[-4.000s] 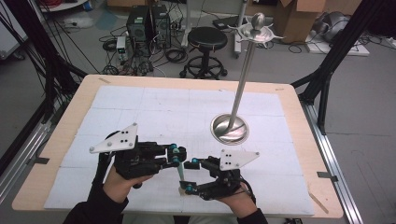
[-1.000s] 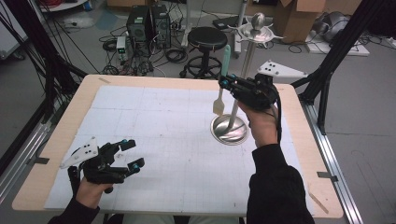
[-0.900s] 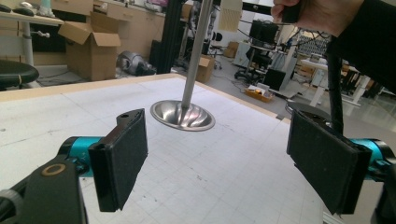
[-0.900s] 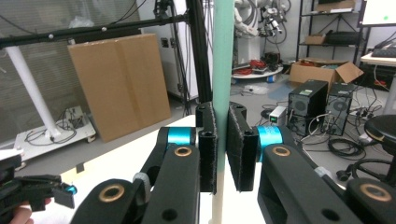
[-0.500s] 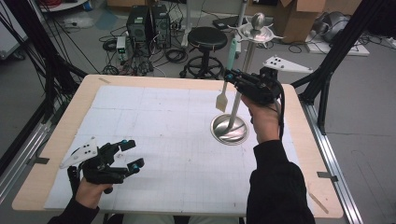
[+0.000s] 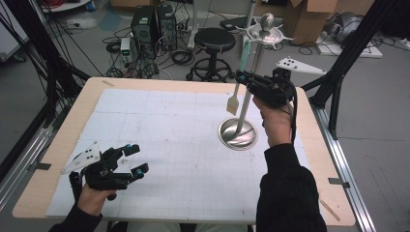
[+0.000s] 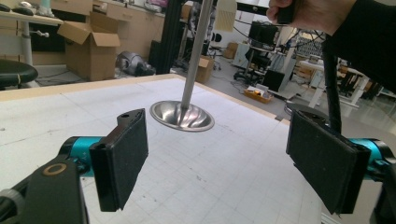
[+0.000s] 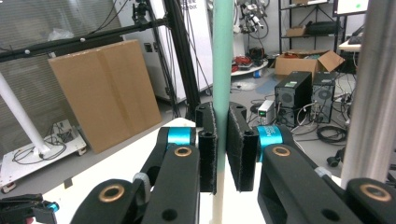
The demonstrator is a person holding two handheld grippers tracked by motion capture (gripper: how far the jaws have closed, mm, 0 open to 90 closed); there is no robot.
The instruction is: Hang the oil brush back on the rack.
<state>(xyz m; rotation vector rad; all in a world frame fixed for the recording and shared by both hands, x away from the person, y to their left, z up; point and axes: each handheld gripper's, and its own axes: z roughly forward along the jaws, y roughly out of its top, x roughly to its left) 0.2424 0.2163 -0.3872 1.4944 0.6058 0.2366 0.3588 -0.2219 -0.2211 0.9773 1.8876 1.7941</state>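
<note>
The right gripper [image 6: 244,77] is holding a spatula [image 6: 238,77] by its pale green handle, fingers [image 8: 208,149] clamped on it, raised above the surface [image 6: 169,125] just beside the upright pole of a metal stand [image 6: 238,133]; the cream blade is hanging downward. The left gripper [image 6: 134,159] is resting low near the surface's near-left corner, its fingers [image 7: 119,163] spread wide apart and gripping nothing.
</note>
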